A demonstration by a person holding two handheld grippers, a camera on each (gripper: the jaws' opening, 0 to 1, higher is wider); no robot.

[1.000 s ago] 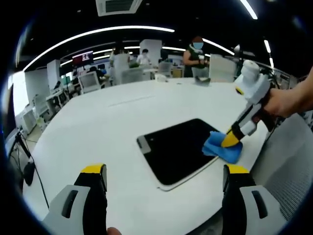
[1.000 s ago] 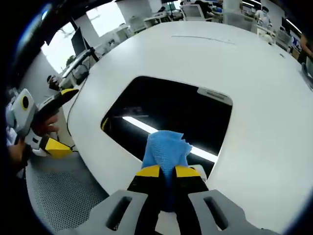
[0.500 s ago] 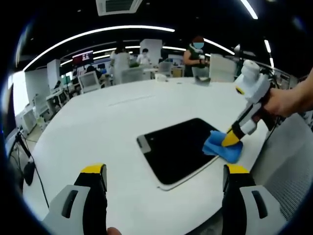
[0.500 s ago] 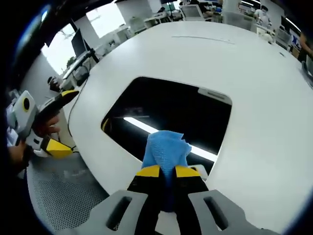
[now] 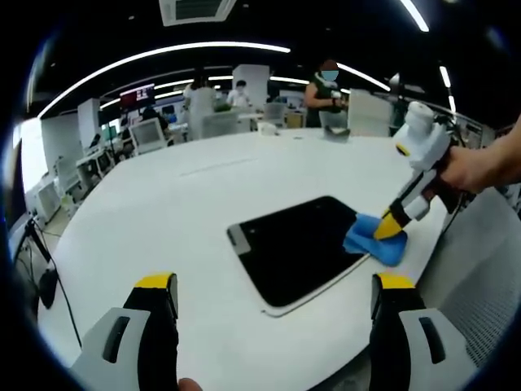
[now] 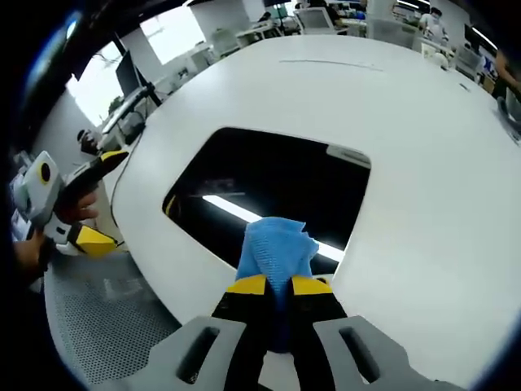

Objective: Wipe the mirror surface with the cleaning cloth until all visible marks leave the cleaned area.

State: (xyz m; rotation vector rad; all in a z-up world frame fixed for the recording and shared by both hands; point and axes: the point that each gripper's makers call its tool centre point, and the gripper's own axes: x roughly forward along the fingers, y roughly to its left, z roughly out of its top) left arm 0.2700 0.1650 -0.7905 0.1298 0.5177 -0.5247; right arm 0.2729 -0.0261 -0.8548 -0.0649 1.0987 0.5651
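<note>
A dark rectangular mirror [image 5: 299,248] lies flat on a large white table [image 5: 163,212], ahead of and between the two tongs. The right gripper [image 6: 278,287] has its yellow-tipped jaws clenched on a blue cleaning cloth [image 6: 275,248], which sticks out past the tips and rests at the mirror's near edge. In the left gripper view, that cloth sits on the mirror corner farthest to the right, with the holding hand [image 5: 476,167] beyond it. The left gripper [image 5: 273,289] hovers above the table short of the mirror, jaws spread wide apart and grasping nothing. The glass reflects a bright ceiling light strip, and no smudges can be made out on it, though the pictures are too coarse to be sure. Judging by the cloth's place at one edge, most of the surface may remain to be wiped.
</note>
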